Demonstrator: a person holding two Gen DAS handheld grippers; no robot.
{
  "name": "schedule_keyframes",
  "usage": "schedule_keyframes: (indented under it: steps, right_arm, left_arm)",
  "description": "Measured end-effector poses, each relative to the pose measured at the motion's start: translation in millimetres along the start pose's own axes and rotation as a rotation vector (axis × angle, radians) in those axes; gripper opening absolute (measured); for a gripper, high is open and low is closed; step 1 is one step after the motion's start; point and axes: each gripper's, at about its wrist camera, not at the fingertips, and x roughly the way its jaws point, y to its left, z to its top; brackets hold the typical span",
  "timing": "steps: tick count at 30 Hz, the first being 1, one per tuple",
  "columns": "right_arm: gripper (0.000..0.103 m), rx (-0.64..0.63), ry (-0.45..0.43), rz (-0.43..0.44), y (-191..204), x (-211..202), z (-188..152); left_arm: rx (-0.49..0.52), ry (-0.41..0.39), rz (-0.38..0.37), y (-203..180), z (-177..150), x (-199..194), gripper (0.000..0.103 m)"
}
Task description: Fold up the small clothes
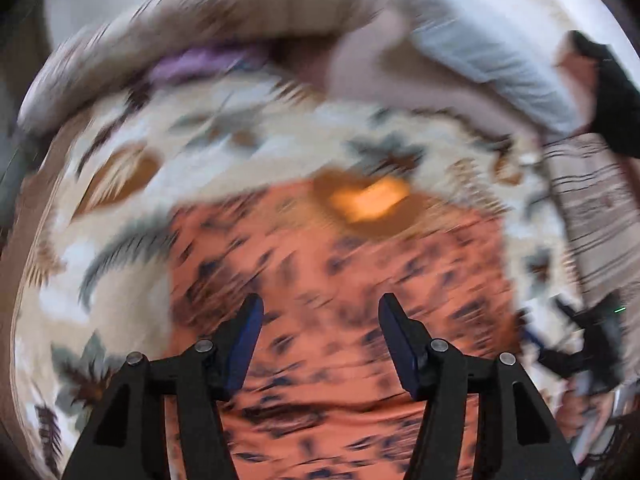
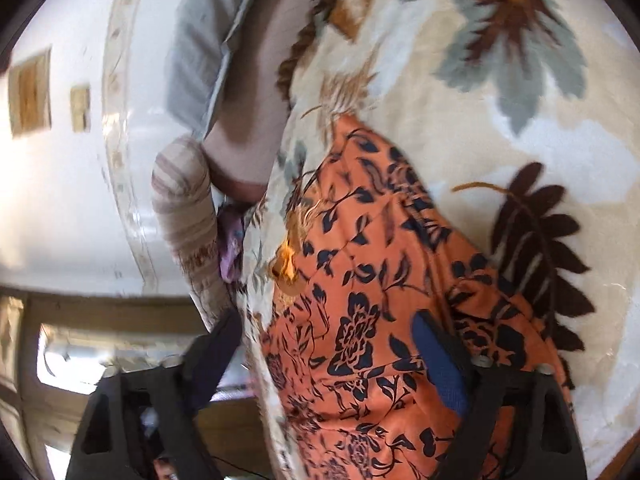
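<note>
Orange floral cloth fills the gap between the jaws of the left hand-held gripper (image 1: 320, 320), which stand parted above the garment (image 1: 340, 280) with nothing pinched; that view is heavily smeared. The right hand-held gripper (image 2: 332, 336) is also spread: its blue-padded jaw lies on top of the cloth while the other jaw sits off the garment's edge, past the rim of the bed, so no firm pinch shows.

The garment lies on the leaf-patterned blanket (image 2: 520, 128), which serves as the landmark here. It rests near the blanket's edge, narrowing toward the pillows (image 2: 192, 60) beyond the blanket's far end. Its long axis runs from the right hand-held gripper toward those pillows, the narrow end with a small yellow-orange patch (image 2: 286, 268) pointing that way.

Likely risks: a jaw closing could catch the plush blanket along with the thin cloth, and the garment's edge could slide off the bed since it lies so close to the rim.
</note>
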Motion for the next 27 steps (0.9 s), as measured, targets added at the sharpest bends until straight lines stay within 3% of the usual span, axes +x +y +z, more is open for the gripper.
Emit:
schedule_keyframes:
  steps: [6, 10, 11, 14, 18, 20, 22, 25, 27]
  right_arm:
    - [0.064, -0.094, 0.056, -0.085, 9, 34, -15]
    - [0.059, -0.073, 0.076, -0.215, -6, 54, -13]
    - [0.052, -0.056, 0.072, -0.219, -10, 56, -11]
    - [0.052, -0.052, 0.048, -0.210, -8, 49, -9]
    - [0.054, -0.141, -0.014, -0.195, 11, 33, -13]
    - [0.055, -0.174, 0.032, -0.133, 20, 36, -19]
    - [0.055, -0.192, 0.097, -0.118, 22, 49, -26]
    - [0.055, -0.203, 0.166, -0.212, 15, 69, -35]
    - [0.054, -0.208, 0.177, -0.238, 11, 73, -38]
  left_arm:
    - [-0.018, 0.046, 0.113, 44, -27, 41, 0.061]
    - [0.062, 0.123, 0.280, 53, -36, 80, 0.064]
    - [0.055, 0.112, 0.262, 58, -38, 81, 0.065]
    - [0.018, 0.109, 0.235, 66, -40, 69, 0.065]
    - [0.094, 0.033, 0.224, 53, -48, 42, 0.065]
    - [0.106, 0.013, 0.185, 45, -52, 35, 0.065]
    - [0.123, 0.036, 0.197, 37, -57, 41, 0.066]
    - [0.182, 0.130, 0.269, 22, -61, 73, 0.068]
    - [0.212, 0.101, 0.310, 15, -64, 73, 0.069]
